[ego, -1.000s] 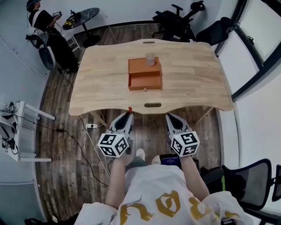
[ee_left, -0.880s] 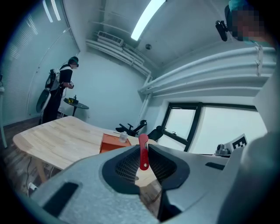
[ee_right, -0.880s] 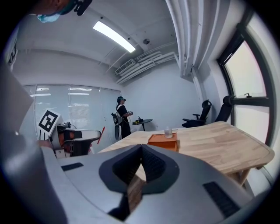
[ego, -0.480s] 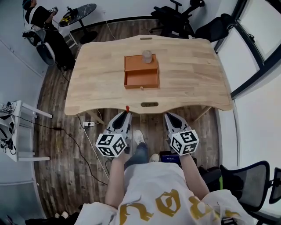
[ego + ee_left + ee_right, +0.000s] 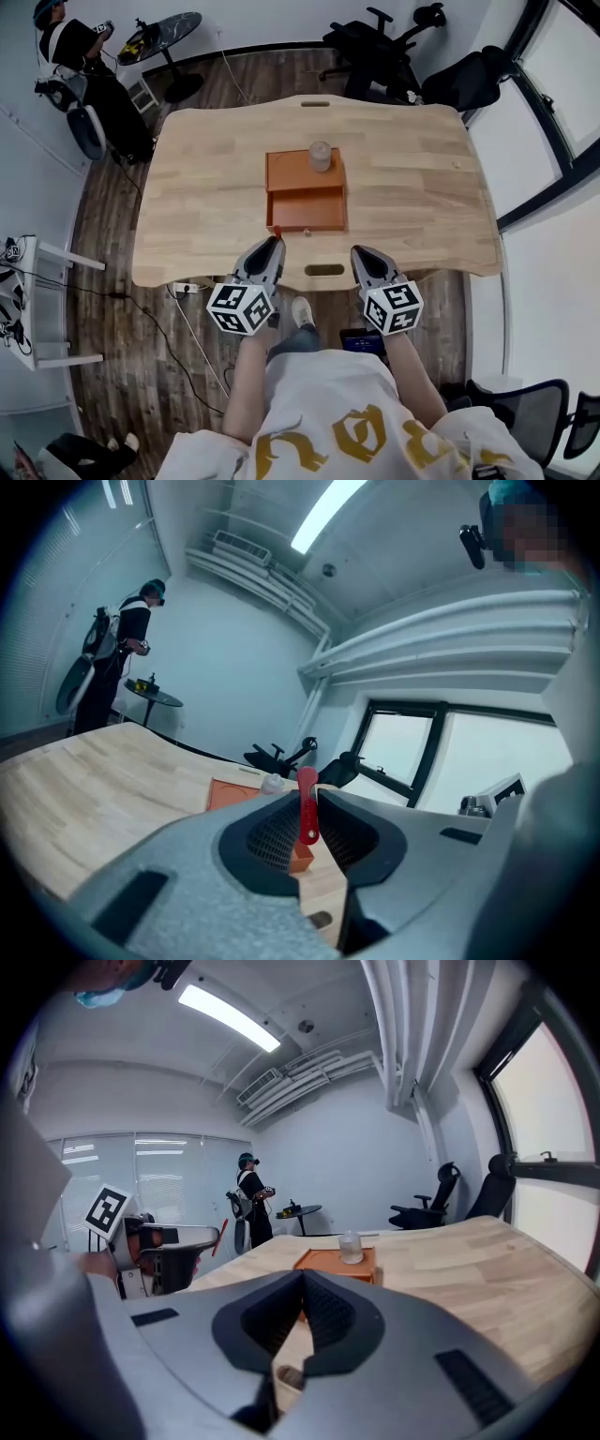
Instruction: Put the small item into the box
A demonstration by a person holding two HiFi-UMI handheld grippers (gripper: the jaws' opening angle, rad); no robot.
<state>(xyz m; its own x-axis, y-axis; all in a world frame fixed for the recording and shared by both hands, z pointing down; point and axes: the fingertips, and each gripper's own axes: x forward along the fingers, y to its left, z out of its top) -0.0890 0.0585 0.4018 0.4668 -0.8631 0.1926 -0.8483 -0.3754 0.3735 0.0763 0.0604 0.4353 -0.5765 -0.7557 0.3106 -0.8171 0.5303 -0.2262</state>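
An orange box lies mid-table with its drawer pulled out toward me; it also shows as the orange box and the orange box. On its lid stands a small clear jar, the same jar. My left gripper is shut on a small red item, just short of the drawer's left corner. That red item stands upright between the jaws of the left gripper. The right gripper hovers over the near table edge; the right gripper is shut with nothing in it.
The wooden table has a slot handle at its near edge. Office chairs stand beyond the far side. A person stands by a small round table at the far left. Cables run across the floor.
The table has come closer in the head view. Both grippers, which hung over the floor short of the table, now reach its near edge; the red item stays in the left one.
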